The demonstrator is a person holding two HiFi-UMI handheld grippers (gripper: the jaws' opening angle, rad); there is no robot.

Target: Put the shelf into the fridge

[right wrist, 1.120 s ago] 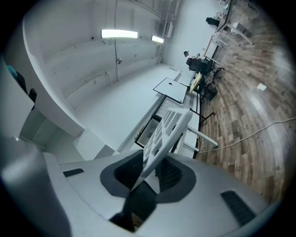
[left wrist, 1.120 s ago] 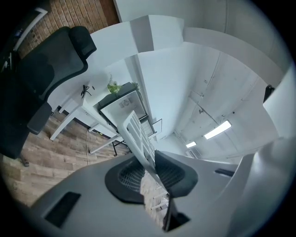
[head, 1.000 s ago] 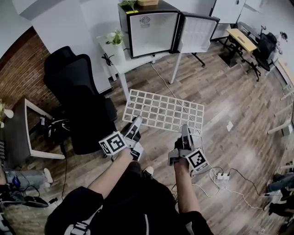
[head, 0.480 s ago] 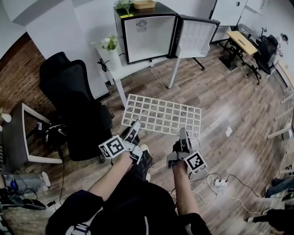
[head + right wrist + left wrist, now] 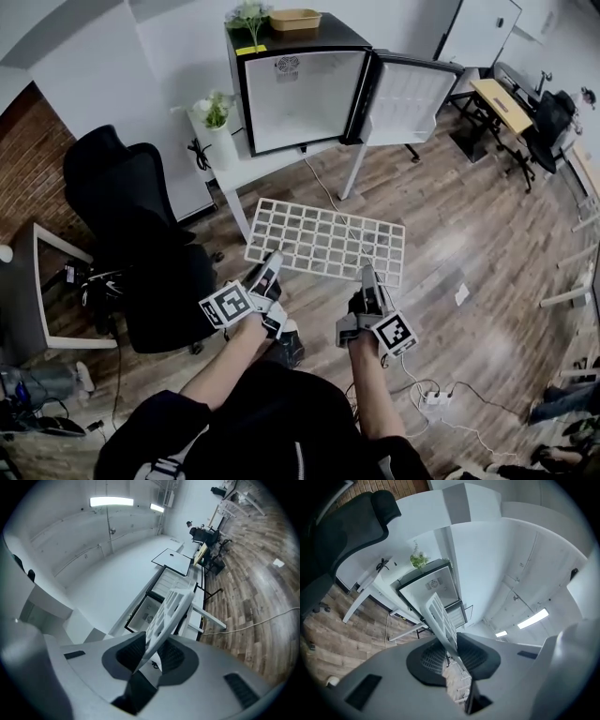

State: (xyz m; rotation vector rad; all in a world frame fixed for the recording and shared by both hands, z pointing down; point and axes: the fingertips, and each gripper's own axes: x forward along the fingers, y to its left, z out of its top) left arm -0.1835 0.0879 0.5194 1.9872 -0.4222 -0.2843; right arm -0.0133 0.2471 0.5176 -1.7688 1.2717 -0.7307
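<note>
shelf [image 5: 323, 240] held in the air over floor [image 5: 469, 216], near edge clamped at left by fingers [image 5: 426, 656] of left gripper [image 5: 270, 267], at right by right gripper [image 5: 367, 278] | fridge [image 5: 300, 84] on bench [image 5: 253, 167] ahead, door [image 5: 408, 89] open, well apart from shelf

Head cam: I saw the white grid shelf [image 5: 323, 242] held roughly level above the wood floor [image 5: 469, 216]. The left gripper [image 5: 271, 263] and right gripper [image 5: 367, 275] were each clamped on its near edge. The fridge [image 5: 302, 84] sat on a white table [image 5: 272, 162] on the far side, its door [image 5: 410, 90] open to the right. A black chair [image 5: 141, 234] stood left of the shelf.
</note>
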